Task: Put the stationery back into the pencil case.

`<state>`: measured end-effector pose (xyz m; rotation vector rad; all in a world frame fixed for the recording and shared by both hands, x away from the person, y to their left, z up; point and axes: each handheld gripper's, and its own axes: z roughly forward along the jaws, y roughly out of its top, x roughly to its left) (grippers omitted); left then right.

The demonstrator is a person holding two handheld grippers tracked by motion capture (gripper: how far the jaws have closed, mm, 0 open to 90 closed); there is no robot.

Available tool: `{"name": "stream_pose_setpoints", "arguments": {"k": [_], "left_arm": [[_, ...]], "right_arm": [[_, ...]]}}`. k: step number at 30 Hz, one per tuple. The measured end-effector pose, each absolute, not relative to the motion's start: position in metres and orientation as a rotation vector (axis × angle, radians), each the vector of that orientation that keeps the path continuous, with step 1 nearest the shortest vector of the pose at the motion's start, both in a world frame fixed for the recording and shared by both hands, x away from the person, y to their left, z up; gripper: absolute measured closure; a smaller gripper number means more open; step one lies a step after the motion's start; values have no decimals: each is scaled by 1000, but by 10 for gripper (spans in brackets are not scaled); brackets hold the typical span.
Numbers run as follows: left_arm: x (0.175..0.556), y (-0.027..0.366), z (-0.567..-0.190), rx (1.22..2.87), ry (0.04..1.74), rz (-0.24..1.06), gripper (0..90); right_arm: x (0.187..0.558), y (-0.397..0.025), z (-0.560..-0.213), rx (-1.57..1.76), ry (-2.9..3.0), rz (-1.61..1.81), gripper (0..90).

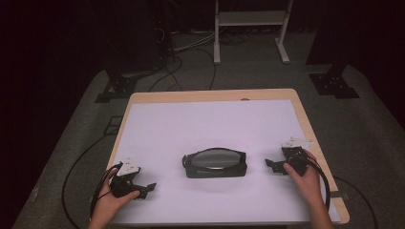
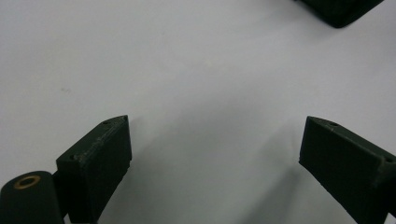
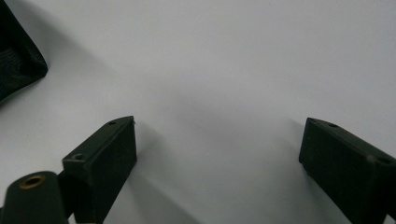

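Note:
A black pouch-like case [image 1: 215, 163] with a grey, shiny curved top lies at the middle of the white table cover [image 1: 210, 124]. My left gripper [image 1: 148, 188] rests near the front left, held by a hand, jaws wide open over bare white surface [image 2: 215, 140]; a corner of the black case [image 2: 341, 11] shows at top right of the left gripper view. My right gripper [image 1: 271, 164] sits to the case's right, also open [image 3: 217, 140], with an edge of the black case [image 3: 18, 60] at the left of the right gripper view. Neither gripper touches the case.
The wooden table rim [image 1: 305, 119] frames the white cover. Beyond the table are a white metal stand [image 1: 250, 28], black stand bases [image 1: 334, 83] and cables [image 1: 186, 62] on grey floor. Gripper cables loop off the table's left and right front corners.

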<state>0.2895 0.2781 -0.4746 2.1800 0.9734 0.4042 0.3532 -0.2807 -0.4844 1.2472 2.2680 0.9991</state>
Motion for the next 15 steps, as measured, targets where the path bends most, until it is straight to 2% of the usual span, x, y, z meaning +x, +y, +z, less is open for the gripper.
{"name": "stream_pose_setpoints", "arguments": {"k": [15], "left_arm": [[289, 278, -478, 2185, 965, 446, 47]], "right_arm": [[353, -281, -484, 1248, 2268, 999, 101]]}}
